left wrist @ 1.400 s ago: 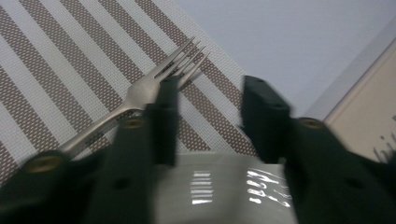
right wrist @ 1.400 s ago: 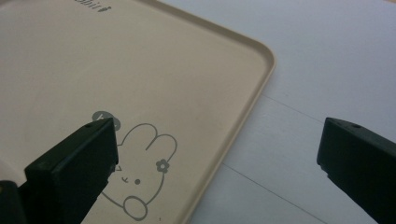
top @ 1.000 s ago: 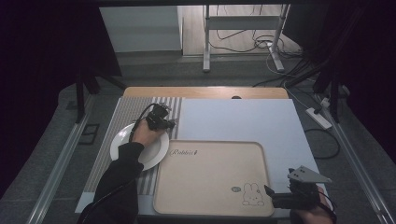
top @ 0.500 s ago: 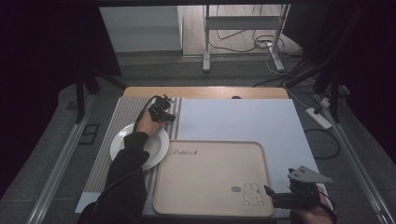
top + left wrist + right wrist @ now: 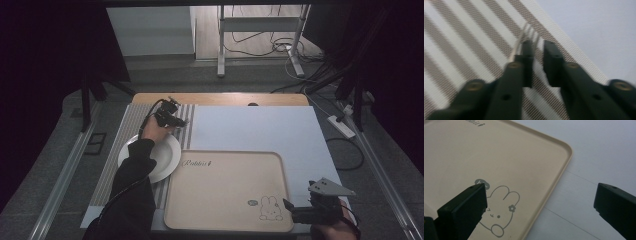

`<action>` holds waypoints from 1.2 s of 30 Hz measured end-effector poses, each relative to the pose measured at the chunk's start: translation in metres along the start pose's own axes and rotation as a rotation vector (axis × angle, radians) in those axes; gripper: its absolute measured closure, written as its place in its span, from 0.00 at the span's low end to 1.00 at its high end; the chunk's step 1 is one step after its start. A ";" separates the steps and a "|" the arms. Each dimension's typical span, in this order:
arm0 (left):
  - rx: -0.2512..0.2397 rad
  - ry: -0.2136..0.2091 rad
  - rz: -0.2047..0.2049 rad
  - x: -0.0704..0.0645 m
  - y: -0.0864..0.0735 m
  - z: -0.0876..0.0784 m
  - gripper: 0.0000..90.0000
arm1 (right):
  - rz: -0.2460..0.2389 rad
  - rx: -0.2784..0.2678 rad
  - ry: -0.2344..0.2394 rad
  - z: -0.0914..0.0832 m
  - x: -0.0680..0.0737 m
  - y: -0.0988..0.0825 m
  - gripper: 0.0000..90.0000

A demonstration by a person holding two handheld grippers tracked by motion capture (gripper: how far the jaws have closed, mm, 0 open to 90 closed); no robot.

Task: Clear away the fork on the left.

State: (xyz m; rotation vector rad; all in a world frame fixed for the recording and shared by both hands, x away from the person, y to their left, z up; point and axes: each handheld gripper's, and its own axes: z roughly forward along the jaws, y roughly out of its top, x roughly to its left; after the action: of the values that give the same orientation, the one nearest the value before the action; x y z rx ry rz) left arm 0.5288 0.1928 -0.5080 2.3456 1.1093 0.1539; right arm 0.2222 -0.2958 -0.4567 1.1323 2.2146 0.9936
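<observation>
My left gripper (image 5: 172, 118) hovers over the far end of the striped placemat (image 5: 129, 131), just beyond a white plate (image 5: 166, 156). In the left gripper view a metal fork (image 5: 529, 35) lies on the stripes (image 5: 461, 50), its tines showing past the left jaw. My left gripper (image 5: 538, 44) has just been opening; only the mat shows in the narrow gap, and the fork runs along the left jaw. My right gripper (image 5: 292, 210) rests wide open and empty at the near right corner of the beige bunny tray (image 5: 225, 185); in its own view, the right gripper (image 5: 541, 192) spans the tray rim (image 5: 560, 176).
A pale blue-grey mat (image 5: 250, 127) covers the table under the tray and to its right (image 5: 599, 150). The wooden table edge (image 5: 220, 98) runs along the back. Cables and a power strip (image 5: 341, 126) lie on the floor to the right.
The left hand has shifted a little away from the plate toward the far end of the striped mat. The right gripper has stayed put.
</observation>
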 end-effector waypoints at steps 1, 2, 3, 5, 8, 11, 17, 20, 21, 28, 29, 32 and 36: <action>-0.007 0.005 -0.006 0.002 -0.001 -0.002 0.68 | -0.001 0.000 0.000 0.000 0.000 0.000 0.00; -0.009 0.008 -0.011 0.005 -0.003 -0.005 0.61 | -0.001 0.001 0.000 0.000 0.000 0.000 0.00; -0.012 0.011 -0.016 0.008 -0.005 -0.006 0.50 | -0.002 0.002 0.001 0.000 0.000 0.000 0.00; -0.013 0.009 -0.025 0.014 -0.008 -0.009 0.38 | -0.003 0.002 0.001 0.000 0.000 0.000 0.00; -0.004 0.004 -0.041 0.021 -0.014 -0.010 0.21 | -0.003 0.003 0.002 0.000 0.000 0.000 0.00; 0.026 0.005 -0.053 0.026 -0.018 -0.010 0.11 | -0.003 0.003 0.003 0.001 0.000 0.000 0.00; 0.073 0.038 -0.082 0.037 -0.025 -0.011 0.05 | -0.006 0.007 0.004 0.000 0.000 0.000 0.00; 0.103 0.053 -0.077 0.040 -0.028 -0.009 0.15 | -0.006 0.007 0.005 0.000 0.000 0.000 0.00; 0.119 0.060 -0.068 0.040 -0.029 -0.008 0.15 | -0.006 0.007 0.005 0.000 0.000 0.000 0.00; 0.118 0.098 -0.002 0.039 -0.034 -0.012 0.39 | -0.009 0.008 0.005 0.000 0.001 0.000 0.00; 0.115 0.094 0.001 0.040 -0.034 -0.014 0.45 | -0.009 0.008 0.005 0.000 0.001 0.000 0.00; 0.108 0.093 -0.001 0.042 -0.037 -0.017 0.68 | -0.009 0.008 0.006 0.000 0.001 0.000 0.00; 0.106 0.081 -0.020 0.047 -0.041 -0.020 0.90 | -0.009 0.008 0.006 0.000 0.001 0.000 0.00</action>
State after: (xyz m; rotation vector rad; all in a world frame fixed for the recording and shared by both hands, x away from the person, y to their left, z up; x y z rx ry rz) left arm 0.5253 0.2578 -0.5177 2.4398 1.2066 0.1890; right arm 0.2221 -0.2949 -0.4568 1.1234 2.2281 0.9859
